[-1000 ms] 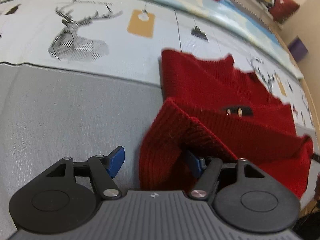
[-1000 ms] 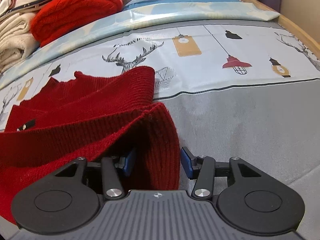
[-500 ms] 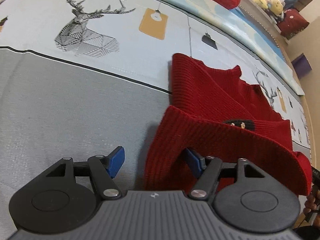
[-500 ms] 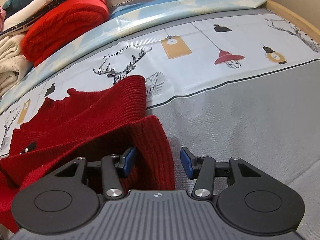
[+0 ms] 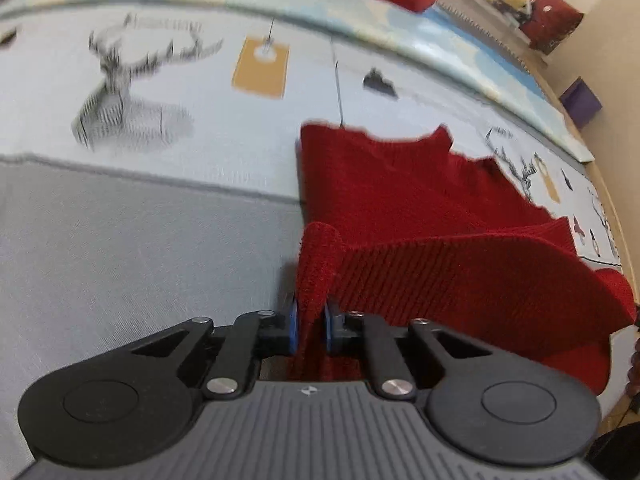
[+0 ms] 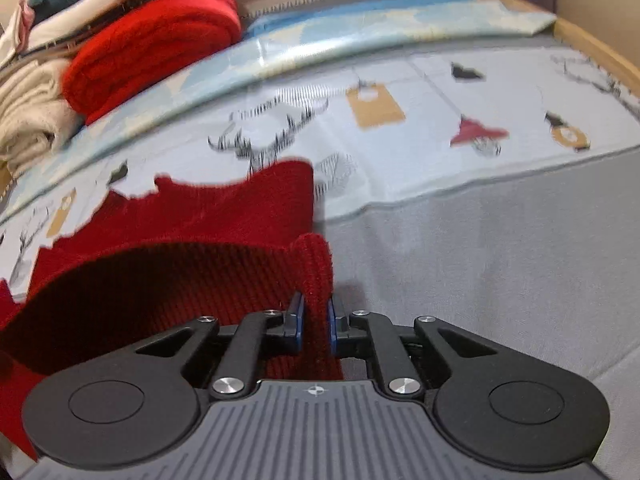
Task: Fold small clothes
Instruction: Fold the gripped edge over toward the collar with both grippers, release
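The printed bedcover [image 5: 168, 184] serves as the work surface and as the landmark here. It is grey on the near part and pale beyond, with stag, lantern and tag motifs. The surface appears to be a bed rather than a counter.

A stack of folded clothes [image 6: 132, 52] is seen at the far left edge of the bedcover in the right wrist view. It is judged to be finished work, kept well apart from the folding area.

The red knitted sweater [image 5: 420, 216] lies across the border between the grey and pale parts of the bedcover. Its far part rests flat. Its near ribbed edge is raised off the bedcover between the two claws, so the edge is judged to be ready for carrying over the flat part.

The left claw [image 5: 310, 326] is closed on one near corner of the sweater, with knit pinched between its blue pads. The right claw [image 6: 315, 326] is closed likewise on the opposite near corner. Both corners are held so that the edge stays taut and level.

A line of lettering above the stag motif [image 6: 272, 136] is too blurred to be read. No brand label is visible on the sweater.
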A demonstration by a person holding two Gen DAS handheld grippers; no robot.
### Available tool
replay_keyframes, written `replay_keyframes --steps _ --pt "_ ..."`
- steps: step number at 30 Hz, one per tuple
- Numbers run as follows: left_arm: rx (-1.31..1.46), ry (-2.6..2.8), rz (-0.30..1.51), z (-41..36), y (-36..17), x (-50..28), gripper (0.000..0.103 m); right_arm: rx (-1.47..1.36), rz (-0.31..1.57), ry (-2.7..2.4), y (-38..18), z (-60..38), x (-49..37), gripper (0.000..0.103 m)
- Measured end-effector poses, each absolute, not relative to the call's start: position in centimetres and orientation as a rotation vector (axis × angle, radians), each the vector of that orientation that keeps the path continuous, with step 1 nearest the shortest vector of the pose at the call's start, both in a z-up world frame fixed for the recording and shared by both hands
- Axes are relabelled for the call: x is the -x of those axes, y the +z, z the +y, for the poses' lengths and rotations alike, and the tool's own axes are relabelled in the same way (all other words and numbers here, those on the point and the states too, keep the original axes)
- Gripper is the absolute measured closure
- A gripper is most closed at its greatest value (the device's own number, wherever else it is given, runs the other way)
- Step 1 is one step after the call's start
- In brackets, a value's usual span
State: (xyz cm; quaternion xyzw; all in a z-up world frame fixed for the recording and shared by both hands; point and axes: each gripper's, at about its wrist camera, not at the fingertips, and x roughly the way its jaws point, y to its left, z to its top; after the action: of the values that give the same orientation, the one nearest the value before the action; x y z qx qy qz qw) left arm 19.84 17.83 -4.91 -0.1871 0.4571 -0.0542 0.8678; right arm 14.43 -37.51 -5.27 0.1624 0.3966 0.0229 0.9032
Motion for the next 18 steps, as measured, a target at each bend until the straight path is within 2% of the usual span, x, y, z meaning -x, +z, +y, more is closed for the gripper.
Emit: replay_keyframes --steps 10,18 --pt "0.428 0.007 0.615 19.9 -0.3 -19.2 0.091 -0.417 0.448 -0.009 -0.1 -39.5 -13.3 0.093" --pt "0.335 0.091 0.547 18.4 0.0 -22.9 0.091 -0.356 0.367 -0.057 0.2 -37.8 -17.0 0.093"
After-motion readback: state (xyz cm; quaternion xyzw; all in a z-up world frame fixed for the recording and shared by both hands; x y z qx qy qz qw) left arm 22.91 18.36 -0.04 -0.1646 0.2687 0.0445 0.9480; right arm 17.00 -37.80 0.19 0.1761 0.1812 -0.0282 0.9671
